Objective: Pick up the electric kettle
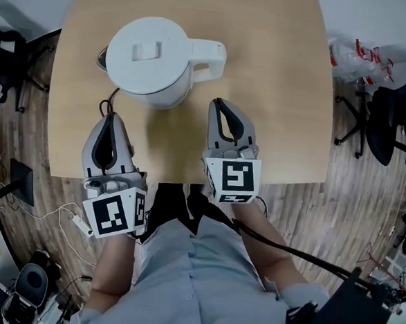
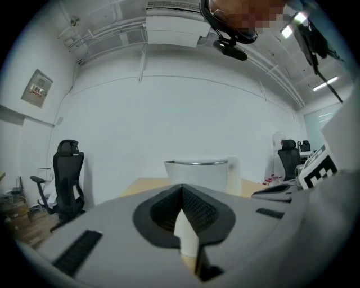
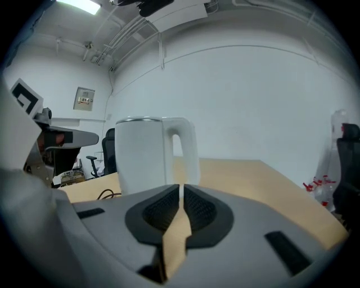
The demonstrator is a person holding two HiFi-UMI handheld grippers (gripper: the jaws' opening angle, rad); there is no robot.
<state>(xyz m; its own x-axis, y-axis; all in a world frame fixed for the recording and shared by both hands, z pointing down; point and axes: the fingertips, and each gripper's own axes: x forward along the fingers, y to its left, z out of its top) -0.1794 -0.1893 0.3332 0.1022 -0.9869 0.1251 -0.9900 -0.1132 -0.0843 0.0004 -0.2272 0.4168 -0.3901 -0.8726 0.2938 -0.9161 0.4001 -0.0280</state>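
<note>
A white electric kettle (image 1: 151, 61) stands on the wooden table (image 1: 277, 94), its lid up and its handle (image 1: 208, 61) pointing right. My left gripper (image 1: 111, 117) hovers just before the kettle's near left side, shut and holding nothing. My right gripper (image 1: 217, 102) lies close beneath the handle, also shut and empty. In the left gripper view the kettle (image 2: 199, 174) rises just beyond the closed tips (image 2: 183, 194). The right gripper view shows the kettle (image 3: 143, 154) and its handle loop (image 3: 185, 152) straight ahead of the closed tips (image 3: 181, 188).
A black power cord (image 1: 108, 106) curls on the table beside the kettle's left. The table's near edge runs under both grippers. Black office chairs (image 1: 393, 123) and a plastic bag (image 1: 356, 58) are to the right, and cables (image 1: 53, 217) lie on the floor at left.
</note>
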